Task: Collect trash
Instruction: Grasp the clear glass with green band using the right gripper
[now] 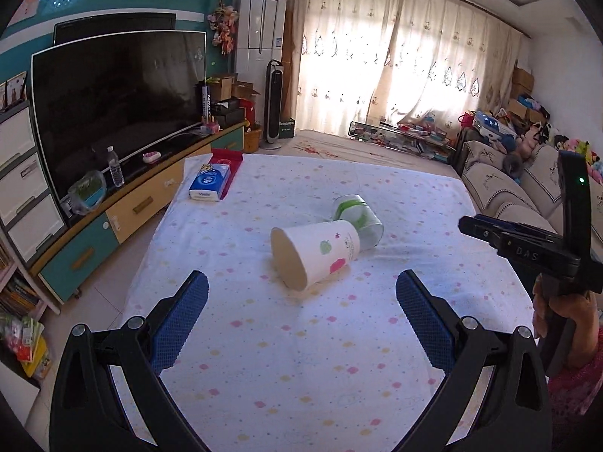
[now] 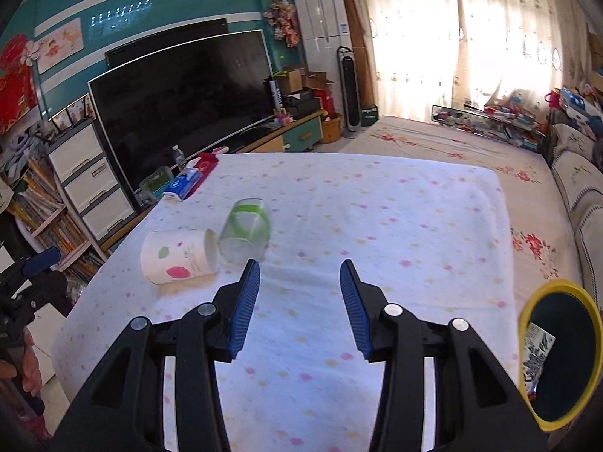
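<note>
A white paper cup [image 1: 314,254] with green and pink spots lies on its side in the middle of the table [image 1: 286,358], its base toward me. A clear plastic cup [image 1: 358,218] with a green band lies on its side touching it. My left gripper [image 1: 301,293] is open and empty, just short of the paper cup. In the right wrist view the paper cup [image 2: 179,258] and plastic cup [image 2: 245,231] lie left of and beyond my right gripper [image 2: 299,275], which is open and empty. A yellow-rimmed bin [image 2: 557,354] with a wrapper inside sits at the right.
A blue tissue pack [image 1: 209,184] lies on a red tray [image 1: 230,162] at the table's far left corner. A TV [image 1: 117,101] on a low cabinet stands to the left. A sofa [image 1: 508,192] runs along the right. The right gripper's body [image 1: 527,248] shows at the right.
</note>
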The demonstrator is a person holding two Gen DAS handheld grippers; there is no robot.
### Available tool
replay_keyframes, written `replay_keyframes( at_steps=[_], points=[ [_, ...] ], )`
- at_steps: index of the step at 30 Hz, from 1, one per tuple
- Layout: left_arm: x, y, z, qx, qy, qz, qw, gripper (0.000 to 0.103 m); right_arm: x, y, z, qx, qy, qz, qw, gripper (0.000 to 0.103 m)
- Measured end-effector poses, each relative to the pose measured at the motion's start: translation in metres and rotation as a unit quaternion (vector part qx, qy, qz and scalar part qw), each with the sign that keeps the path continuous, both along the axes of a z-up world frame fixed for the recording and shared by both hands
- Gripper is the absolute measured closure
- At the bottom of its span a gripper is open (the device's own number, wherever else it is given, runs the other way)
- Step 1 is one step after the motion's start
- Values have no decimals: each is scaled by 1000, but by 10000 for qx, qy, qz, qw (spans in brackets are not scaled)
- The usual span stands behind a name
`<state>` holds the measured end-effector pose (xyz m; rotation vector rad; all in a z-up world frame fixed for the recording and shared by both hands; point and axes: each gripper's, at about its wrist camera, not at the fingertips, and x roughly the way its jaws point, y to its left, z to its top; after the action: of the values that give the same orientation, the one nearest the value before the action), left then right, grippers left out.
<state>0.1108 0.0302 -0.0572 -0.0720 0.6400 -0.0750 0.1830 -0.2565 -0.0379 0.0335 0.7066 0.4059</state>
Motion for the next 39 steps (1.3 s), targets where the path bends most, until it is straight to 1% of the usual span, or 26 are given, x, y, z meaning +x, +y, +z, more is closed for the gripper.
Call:
replay_keyframes(
  at_steps=[3,5,7,10,14,17,19,23,26,28,31,35,39],
  points=[
    [0,12,-4,-99,13,58,9999,5,23,38,-7,-125,119,215,9996,60],
    [2,16,-8,-169,47,77,9998,5,40,57,-14,-212,277,288,9990,60],
    [3,18,-10,-236,77,99,9996,5,55,73,-23,-344,403,303,9981,60],
    [5,24,-14,-318,117,125,9993,5,71,86,-34,-488,541,278,9970,60],
    [10,25,-19,-385,179,121,9990,5,81,91,-44,-490,664,285,9962,60],
    [14,24,-24,-416,245,116,9988,5,83,98,-46,-596,620,266,9959,58],
    [15,21,-26,-434,286,109,9986,5,85,102,-46,-606,609,266,9959,58],
    [18,17,-29,-445,346,85,9984,5,89,99,-49,-601,693,191,9956,58],
    [20,14,-31,-441,342,62,9984,5,89,93,-52,-476,780,166,9957,57],
    [20,12,-33,-455,360,59,9983,5,89,96,-52,-550,716,215,9957,57],
    [21,10,-36,-500,403,8,9979,5,95,99,-53,-543,744,257,9954,56],
    [21,5,-38,-459,401,-49,9981,5,104,99,-61,-508,906,241,9943,55],
    [23,4,-40,-497,433,-57,9978,5,104,99,-64,-465,764,293,9956,56]
  ],
)
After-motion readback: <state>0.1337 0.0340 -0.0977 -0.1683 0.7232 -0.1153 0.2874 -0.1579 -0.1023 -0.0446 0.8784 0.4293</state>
